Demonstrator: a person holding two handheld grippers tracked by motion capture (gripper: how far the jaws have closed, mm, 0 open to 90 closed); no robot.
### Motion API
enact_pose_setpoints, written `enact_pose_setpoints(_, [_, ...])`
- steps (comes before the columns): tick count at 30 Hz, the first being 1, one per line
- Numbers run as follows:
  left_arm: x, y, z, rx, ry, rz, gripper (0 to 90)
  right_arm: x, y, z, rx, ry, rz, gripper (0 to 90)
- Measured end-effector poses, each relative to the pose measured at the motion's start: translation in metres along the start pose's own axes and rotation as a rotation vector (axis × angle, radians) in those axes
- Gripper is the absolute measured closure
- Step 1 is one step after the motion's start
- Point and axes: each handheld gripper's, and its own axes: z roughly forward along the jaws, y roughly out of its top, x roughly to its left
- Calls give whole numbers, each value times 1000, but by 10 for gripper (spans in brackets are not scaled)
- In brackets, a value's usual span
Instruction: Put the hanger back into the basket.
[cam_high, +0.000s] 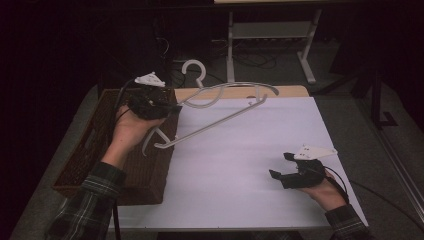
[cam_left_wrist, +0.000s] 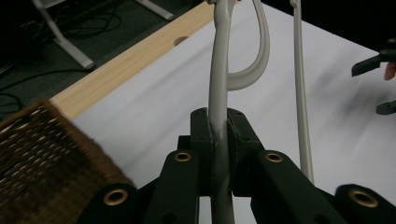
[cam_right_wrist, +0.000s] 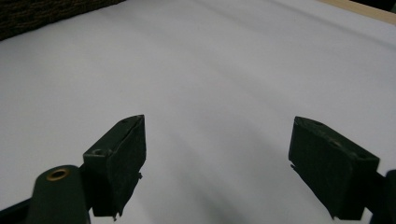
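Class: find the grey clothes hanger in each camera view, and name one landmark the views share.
High view: hanger upper centre, held above the sheet beside the basket.
Left gripper view: centre, clamped between the left tool's jaws.
Right gripper view: not in it.
Shared landmark: white sheet.

In the left gripper view the hanger (cam_left_wrist: 219, 70) runs off the top edge, so its hook and far arm are cut away, and its lower part disappears between the pads of the left gripper (cam_left_wrist: 218, 140). The basket (cam_left_wrist: 42, 158) is cut by the left and bottom edges there, and its weave is blurred. The right gripper (cam_left_wrist: 385, 79) shows as a dark tip sliced by the right edge. In the high view the basket's inside (cam_high: 100, 135) is too dark to read, and the left hand (cam_high: 131, 129) covers part of its rim. Both sleeves leave the bottom edge.
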Motion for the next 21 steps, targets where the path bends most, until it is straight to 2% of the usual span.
enact_pose_setpoints(13, [38, -32, -52, -12, 100, -64, 830, -3, -1, 1, -1, -5, 20, 167])
enact_pose_setpoints(21, [59, -59, -82, -43, 166, -130, 830, -10, -1, 2, -14, -2, 49, 163])
